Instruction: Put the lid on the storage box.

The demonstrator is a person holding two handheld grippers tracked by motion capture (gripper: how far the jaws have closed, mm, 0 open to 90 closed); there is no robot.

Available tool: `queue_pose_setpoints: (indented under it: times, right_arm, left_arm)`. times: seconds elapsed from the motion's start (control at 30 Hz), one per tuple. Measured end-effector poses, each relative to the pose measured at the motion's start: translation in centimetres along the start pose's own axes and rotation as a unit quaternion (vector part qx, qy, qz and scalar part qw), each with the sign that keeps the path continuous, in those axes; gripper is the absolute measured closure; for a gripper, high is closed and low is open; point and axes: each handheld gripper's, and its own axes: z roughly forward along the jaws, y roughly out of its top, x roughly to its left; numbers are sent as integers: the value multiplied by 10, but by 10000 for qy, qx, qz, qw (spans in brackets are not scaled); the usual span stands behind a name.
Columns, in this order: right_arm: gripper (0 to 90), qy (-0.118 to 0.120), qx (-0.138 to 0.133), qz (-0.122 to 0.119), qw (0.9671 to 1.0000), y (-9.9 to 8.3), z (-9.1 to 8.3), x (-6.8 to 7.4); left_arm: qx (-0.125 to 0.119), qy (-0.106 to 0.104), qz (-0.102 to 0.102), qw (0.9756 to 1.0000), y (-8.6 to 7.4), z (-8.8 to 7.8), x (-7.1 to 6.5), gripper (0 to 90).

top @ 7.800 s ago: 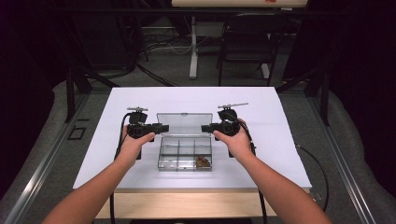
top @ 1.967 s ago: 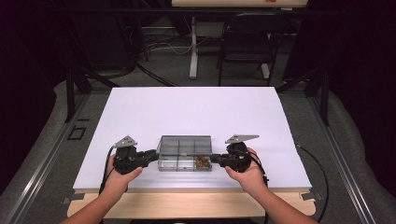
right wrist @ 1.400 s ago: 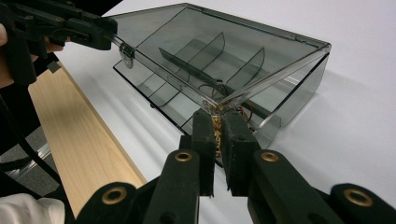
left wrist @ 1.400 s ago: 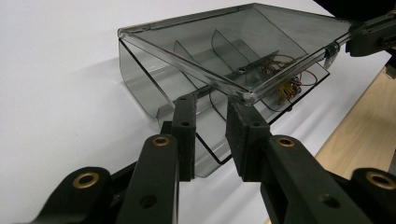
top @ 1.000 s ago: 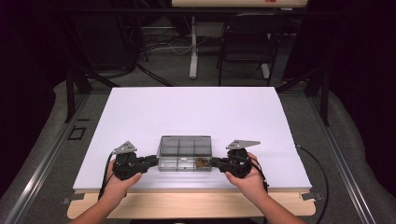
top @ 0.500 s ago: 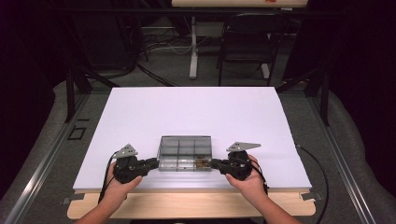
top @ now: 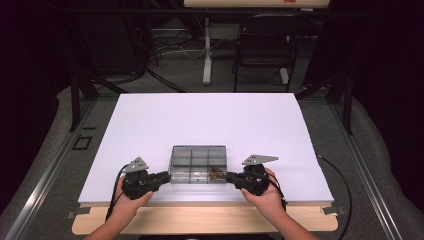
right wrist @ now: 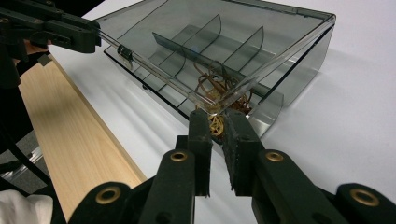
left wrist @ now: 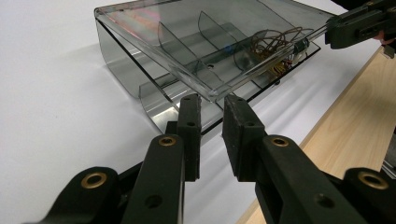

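No legible writing on the clear box [top: 198,163]

1. A white tabletop [top: 210,125] fills the middle of the room, with a pale wooden edge [top: 200,220] along its near side.
2. Grey carpet [top: 380,165] covers the floor around it.
3. Behind stands a dark chair [top: 260,50] beside a white table leg [top: 207,50], with cables [top: 165,47] trailing on the floor.
4. A metal rail [top: 45,175] runs along the left.
5. The far surroundings lie in darkness.

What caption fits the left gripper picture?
Left claw pinching a corner of the clear box's lid, brown rubber bands inside.
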Motion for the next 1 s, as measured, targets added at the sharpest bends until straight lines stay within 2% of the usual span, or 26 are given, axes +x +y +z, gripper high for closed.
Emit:
queue_pose_setpoints:
  times: [1.0]
  right_arm:
    - [783, -87, 80, -66, 9999, -9, 4, 1]
  left_arm:
    - [104, -21, -114, 9999, -8, 4, 0, 756]
